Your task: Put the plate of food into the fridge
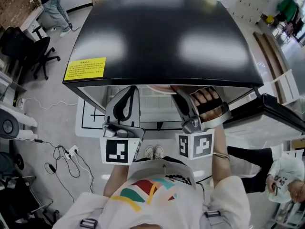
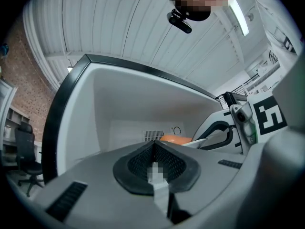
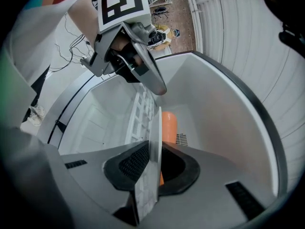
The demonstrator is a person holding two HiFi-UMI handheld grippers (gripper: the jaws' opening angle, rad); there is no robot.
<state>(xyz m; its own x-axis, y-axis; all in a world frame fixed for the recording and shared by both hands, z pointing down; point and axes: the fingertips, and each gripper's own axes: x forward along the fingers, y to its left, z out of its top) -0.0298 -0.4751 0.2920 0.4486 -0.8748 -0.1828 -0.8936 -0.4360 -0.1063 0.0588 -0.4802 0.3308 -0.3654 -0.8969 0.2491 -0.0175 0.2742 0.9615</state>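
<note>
Two grippers reach into the fridge (image 1: 162, 37). My right gripper (image 3: 153, 152) pinches the plate (image 3: 153, 123) by its rim, with orange food (image 3: 168, 125) on it, inside the top space. My left gripper (image 2: 155, 149) is clenched and empty. I should keep the plate flat and lower it slowly.

White plate (image 3: 153, 128) of orange food (image 3: 168, 124), inside the open fridge (image 1: 162, 32)
Plate thin, white, roughly level, near rim clamped between the right gripper (image 3: 153, 163) jaws; rounded orange food lies on top. Fridge has a glossy black top and white inside, door swung open at right; plate sits just under the top, over a white slatted shelf (image 3: 139, 113)
</note>
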